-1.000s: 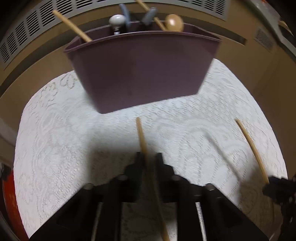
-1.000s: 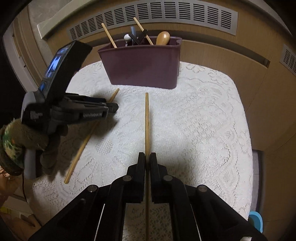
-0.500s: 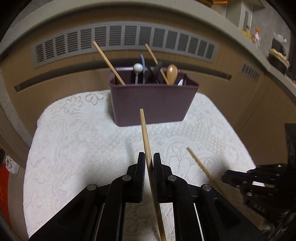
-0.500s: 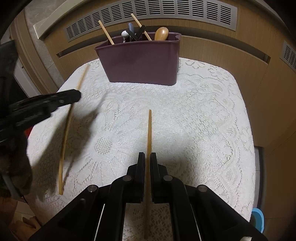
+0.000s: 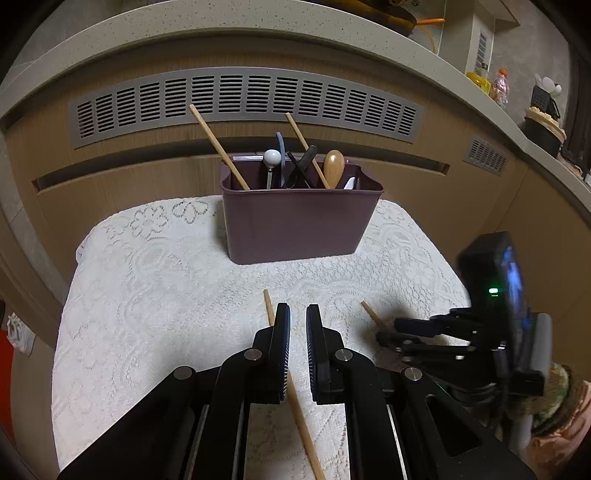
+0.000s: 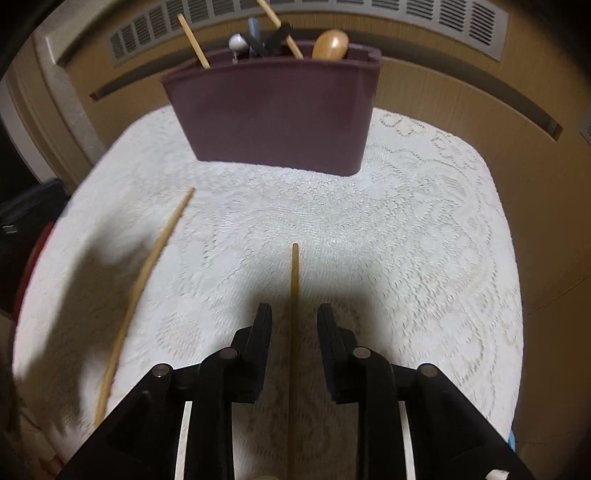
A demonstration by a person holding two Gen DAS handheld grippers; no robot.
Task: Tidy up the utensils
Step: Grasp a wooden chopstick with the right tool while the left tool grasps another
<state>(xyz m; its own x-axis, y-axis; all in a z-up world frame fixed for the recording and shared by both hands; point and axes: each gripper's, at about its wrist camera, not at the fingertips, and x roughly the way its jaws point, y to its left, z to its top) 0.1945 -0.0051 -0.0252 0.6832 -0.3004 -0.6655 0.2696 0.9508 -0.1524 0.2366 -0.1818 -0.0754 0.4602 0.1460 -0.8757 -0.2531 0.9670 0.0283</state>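
A maroon utensil bin (image 5: 299,221) stands at the back of the lace-covered table (image 5: 147,295); it holds two wooden chopsticks, a wooden spoon and several dark utensils. It also shows in the right wrist view (image 6: 277,114). My left gripper (image 5: 297,314) is open; a wooden chopstick (image 5: 295,398) lies on the cloth under its jaws. My right gripper (image 6: 293,314) is open, with another chopstick (image 6: 294,273) lying between its fingers. The left chopstick (image 6: 144,284) shows there too. The right gripper (image 5: 388,330) appears at right in the left wrist view, over its chopstick (image 5: 371,314).
A wooden cabinet front with a grey vent grille (image 5: 243,99) rises behind the table, under a speckled counter (image 5: 258,33). Jars and containers (image 5: 502,85) stand on the counter at right. Something red (image 5: 5,365) sits beside the table's left edge.
Both grippers opened and let go of their chopsticks, which now lie on the cloth. The left gripper drew back from the bin; the right gripper moved closer to it.
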